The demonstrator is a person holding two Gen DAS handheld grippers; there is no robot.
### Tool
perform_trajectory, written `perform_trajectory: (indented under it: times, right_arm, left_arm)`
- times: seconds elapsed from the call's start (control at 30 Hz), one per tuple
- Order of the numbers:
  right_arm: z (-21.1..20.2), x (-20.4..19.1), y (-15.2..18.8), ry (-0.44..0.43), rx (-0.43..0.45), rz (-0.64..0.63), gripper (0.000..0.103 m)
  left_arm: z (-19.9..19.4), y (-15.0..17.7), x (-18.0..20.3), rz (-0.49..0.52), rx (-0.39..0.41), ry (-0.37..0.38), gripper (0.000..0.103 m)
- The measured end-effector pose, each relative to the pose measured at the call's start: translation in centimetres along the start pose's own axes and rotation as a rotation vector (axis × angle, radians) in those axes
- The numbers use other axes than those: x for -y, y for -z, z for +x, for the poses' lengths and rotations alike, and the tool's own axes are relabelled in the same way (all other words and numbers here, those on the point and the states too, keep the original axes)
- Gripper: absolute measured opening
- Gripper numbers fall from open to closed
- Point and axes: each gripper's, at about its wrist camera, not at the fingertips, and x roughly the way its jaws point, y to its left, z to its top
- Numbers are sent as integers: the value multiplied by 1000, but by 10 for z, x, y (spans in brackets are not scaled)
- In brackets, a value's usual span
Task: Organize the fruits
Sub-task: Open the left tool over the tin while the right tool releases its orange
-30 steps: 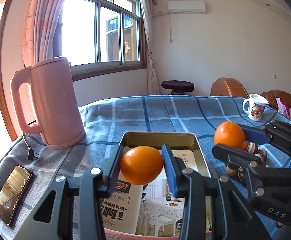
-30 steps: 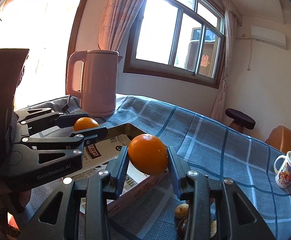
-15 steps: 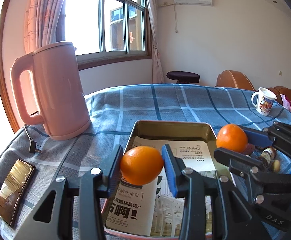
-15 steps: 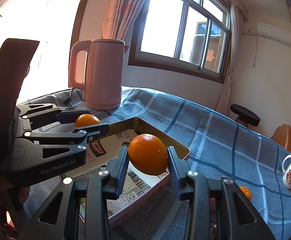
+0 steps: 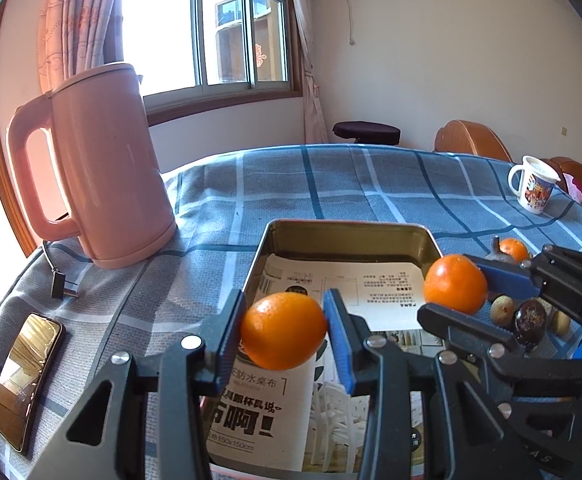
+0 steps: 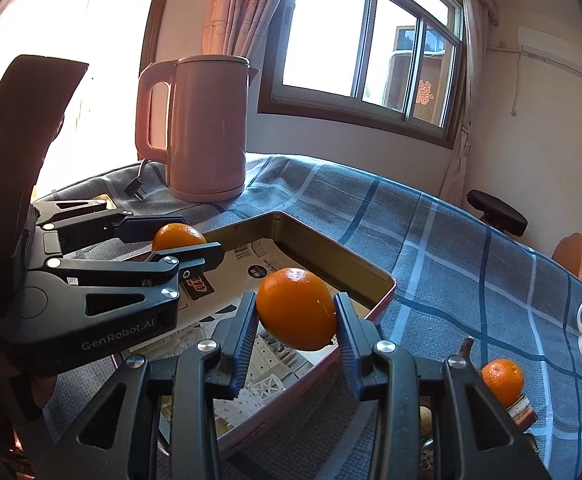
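Observation:
My left gripper (image 5: 283,334) is shut on an orange (image 5: 283,330) and holds it above the near end of a metal tin tray (image 5: 347,229) lined with printed paper. My right gripper (image 6: 296,316) is shut on a second orange (image 6: 297,314) above the tray's right rim (image 6: 371,270). In the left wrist view the right gripper (image 5: 457,286) enters from the right with its orange (image 5: 454,283). In the right wrist view the left gripper (image 6: 181,242) holds its orange (image 6: 177,237) over the tray's left side. A third orange (image 6: 502,376) lies on the cloth beside the tray.
A pink kettle (image 5: 99,164) stands left of the tray with its plug (image 5: 59,285) on the blue checked cloth. A phone (image 5: 25,376) lies near the left edge. A white mug (image 5: 533,185) stands far right. Small brown fruits (image 5: 529,318) lie right of the tray.
Both grippers have tilted down and moved closer over the tray, each still holding its orange. The tray, the third orange and the small fruits now show more fully.

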Motion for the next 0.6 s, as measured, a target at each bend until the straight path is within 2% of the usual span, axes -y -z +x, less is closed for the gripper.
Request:
perform_trajectory:
  times: [0.23, 0.53, 0.57, 0.6]
  right_arm:
    - [8, -1, -1, -8, -39, -5, 40]
    - [16, -3, 0, -28, -79, -18, 41]
    - [17, -4, 0, -24, -81, -23, 42]
    - [17, -5, -1, -19, -80, -29, 50]
  left_arm:
    - [9, 0, 1, 5, -42, -2, 42]
    - [9, 0, 1, 8, -42, -17, 44]
    - [9, 0, 1, 8, -42, -17, 46]
    - [8, 0, 0, 6, -39, -21, 50]
